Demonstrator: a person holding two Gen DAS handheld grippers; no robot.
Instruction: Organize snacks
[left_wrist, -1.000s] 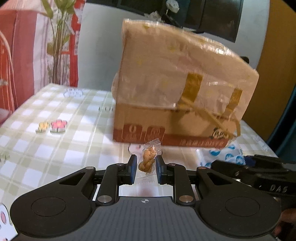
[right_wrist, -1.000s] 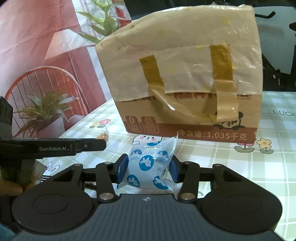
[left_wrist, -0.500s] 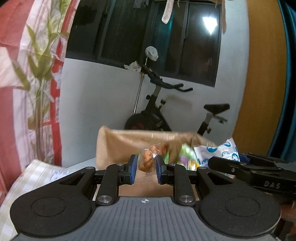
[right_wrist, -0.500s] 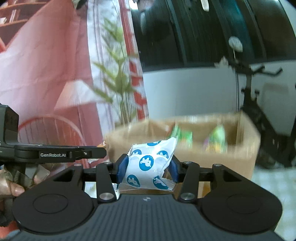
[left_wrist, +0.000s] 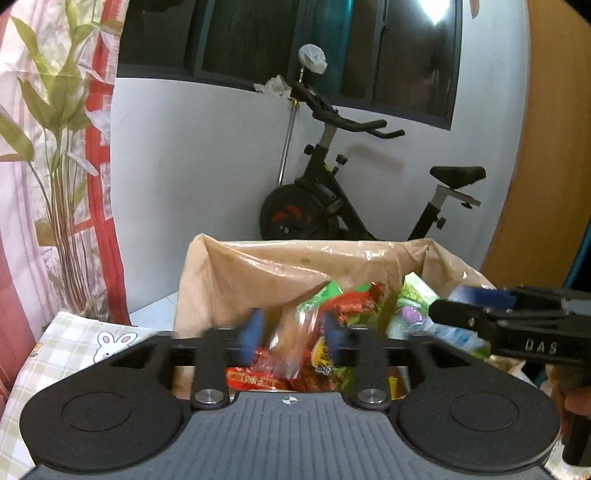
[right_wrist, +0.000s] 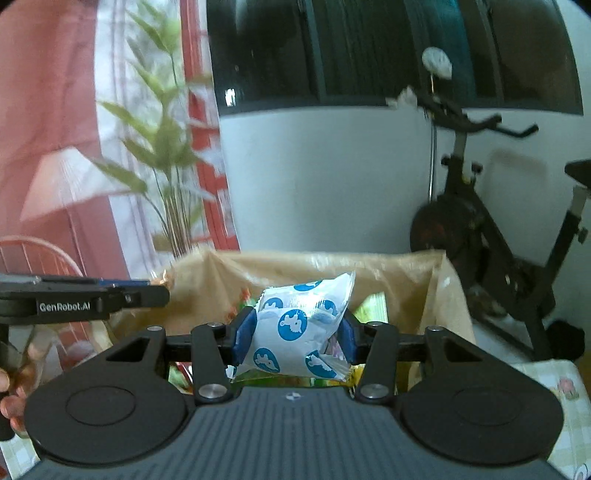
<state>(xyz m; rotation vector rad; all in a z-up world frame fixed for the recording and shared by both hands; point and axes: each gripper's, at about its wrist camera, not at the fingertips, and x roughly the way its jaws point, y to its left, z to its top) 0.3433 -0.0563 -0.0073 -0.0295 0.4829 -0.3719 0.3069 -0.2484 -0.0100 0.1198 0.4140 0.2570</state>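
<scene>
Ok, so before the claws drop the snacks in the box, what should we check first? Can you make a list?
1. Right claw holds its blue-and-white snack packet: ok, pinched between both pads.
2. Right claw is above the open box: ok, the packet hangs over the opening.
3. Left claw is over the box: ok, snacks already inside show below it.
4. Left claw holds its small clear snack bag: cannot tell, the pads look spread and the bag is blurred.
5. Claws are apart from each other: ok, a gap shows in both views.
6. Room left in the box: cannot tell, the bottom is hidden.
</scene>
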